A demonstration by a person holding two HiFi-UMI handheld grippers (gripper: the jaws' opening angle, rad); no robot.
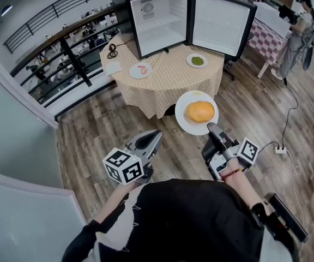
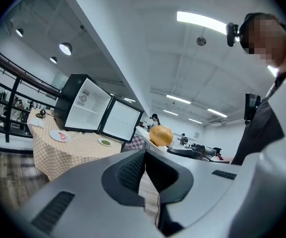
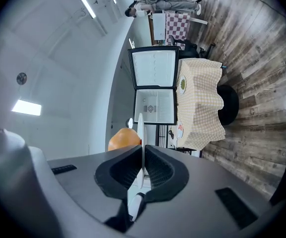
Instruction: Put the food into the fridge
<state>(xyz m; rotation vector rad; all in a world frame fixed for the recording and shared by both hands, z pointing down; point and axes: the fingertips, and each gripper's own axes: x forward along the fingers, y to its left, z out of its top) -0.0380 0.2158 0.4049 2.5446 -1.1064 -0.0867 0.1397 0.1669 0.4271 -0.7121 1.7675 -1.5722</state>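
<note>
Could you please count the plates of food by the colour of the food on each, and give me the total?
Orange food, on the plate in the right gripper: 1
Red food, on the table: 1
Green food, on the table: 1
Total: 3 plates

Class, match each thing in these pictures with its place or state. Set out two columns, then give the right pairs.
1. plate of round orange food
2. plate of green food
3. plate of pink food
4. mini fridge

A. on the table, in front of the swung-out door
B. standing open
C. pinched at its rim by the right tongs
D. on the table, nearest the black cable

Pairs: 1-C, 2-A, 3-D, 4-B
</note>
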